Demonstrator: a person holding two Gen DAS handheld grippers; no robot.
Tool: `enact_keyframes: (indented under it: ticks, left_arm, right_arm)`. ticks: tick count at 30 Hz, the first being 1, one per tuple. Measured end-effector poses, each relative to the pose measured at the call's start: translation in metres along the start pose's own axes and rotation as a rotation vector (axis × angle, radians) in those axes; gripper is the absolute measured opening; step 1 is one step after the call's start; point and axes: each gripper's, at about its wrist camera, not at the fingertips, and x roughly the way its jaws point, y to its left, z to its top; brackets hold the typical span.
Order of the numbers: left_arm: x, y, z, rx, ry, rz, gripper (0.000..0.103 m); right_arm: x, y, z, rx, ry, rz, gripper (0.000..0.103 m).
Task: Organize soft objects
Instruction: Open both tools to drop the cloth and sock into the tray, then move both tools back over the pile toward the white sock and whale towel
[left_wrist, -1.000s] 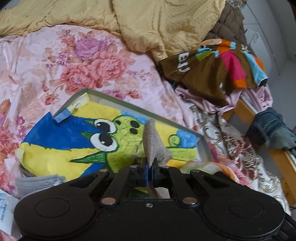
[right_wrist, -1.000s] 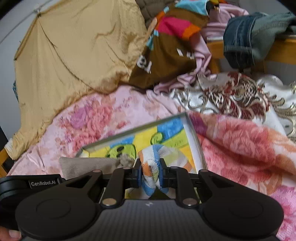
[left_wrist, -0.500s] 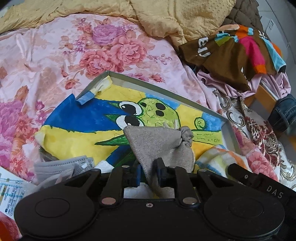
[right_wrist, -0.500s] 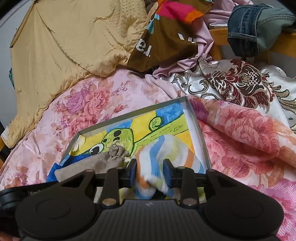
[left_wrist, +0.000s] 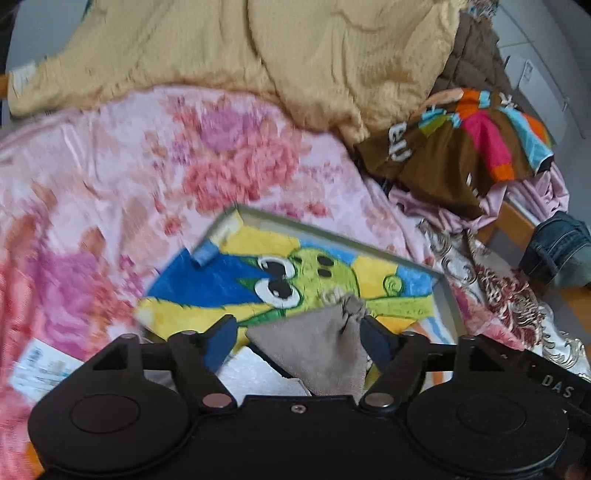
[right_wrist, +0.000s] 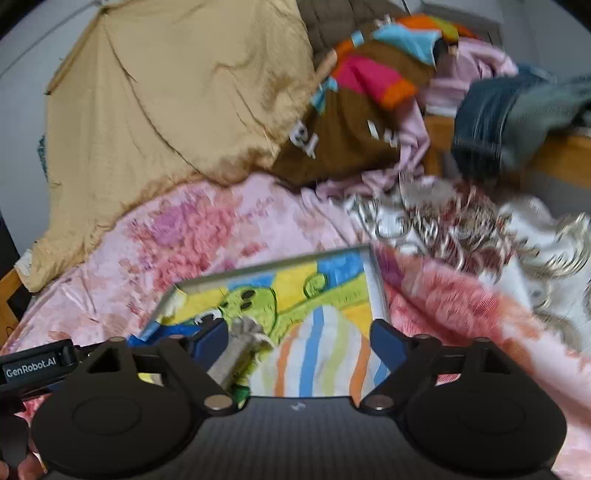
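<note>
Pink floral bedspread (left_wrist: 122, 177) covers the bed. A mustard-yellow quilt (left_wrist: 258, 55) is bunched at twelve o'clock. A brown garment with multicoloured stripes (left_wrist: 461, 147) lies at two o'clock, over pale pink cloth (right_wrist: 413, 147). Folded denim (left_wrist: 557, 247) rests on a wooden bed frame (right_wrist: 565, 155) at three o'clock. Maroon-and-white brocade fabric (right_wrist: 461, 221) lies beneath. A printed packet (left_wrist: 40, 365) sits at eight o'clock.

GenRobot.AI: white lettering on the black bar (right_wrist: 35, 365) that juts in at the left of the right tool (right_wrist: 298, 341).
DAS: pale letters on the black bar (left_wrist: 554, 380) just right of the left tool (left_wrist: 299, 341).
Brown garment (left_wrist: 436, 162): large white letters, far ahead and right of the left tool, folded and too broken to read.
Paper slip (left_wrist: 40, 363): printed lines, left of the left tool, blurred, unreadable.
</note>
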Motion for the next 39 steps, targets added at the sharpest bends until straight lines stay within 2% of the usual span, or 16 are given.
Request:
enact_keyframes:
  ticks: [3,6,11,18,27,32,39]
  left_arm:
    - [-0.027,-0.002,0.002,0.030,-0.045,0.001,0.087]
    - [-0.056,-0.005,0.000,0.066,-0.095,0.002,0.094]
    - [-0.102,-0.007,-0.011,0.105,-0.154,-0.020,0.098]
    - [-0.154,0.002,-0.033,0.126,-0.187,-0.046,0.101]
    - [-0.202,0.027,-0.065,0.136,-0.205,-0.029,0.102]
    - [-0.214,0.045,-0.090,0.114,-0.193,-0.033,0.102]
    - [-0.223,0.060,-0.119,0.136,-0.168,-0.038,0.102]
  right_arm:
    - [-0.024,0.007,0.001,-0.022,-0.035,0.009,0.102]
    - [-0.043,0.012,0.000,-0.047,-0.040,0.007,0.103]
    - [-0.075,0.021,-0.005,-0.074,-0.065,0.003,0.103]
    - [-0.127,0.041,-0.019,-0.120,-0.175,0.005,0.103]
    - [-0.182,0.044,-0.059,-0.114,-0.247,0.010,0.103]
    - [-0.201,0.045,-0.088,-0.136,-0.234,-0.007,0.103]
    - [-0.211,0.051,-0.119,-0.149,-0.151,-0.013,0.103]
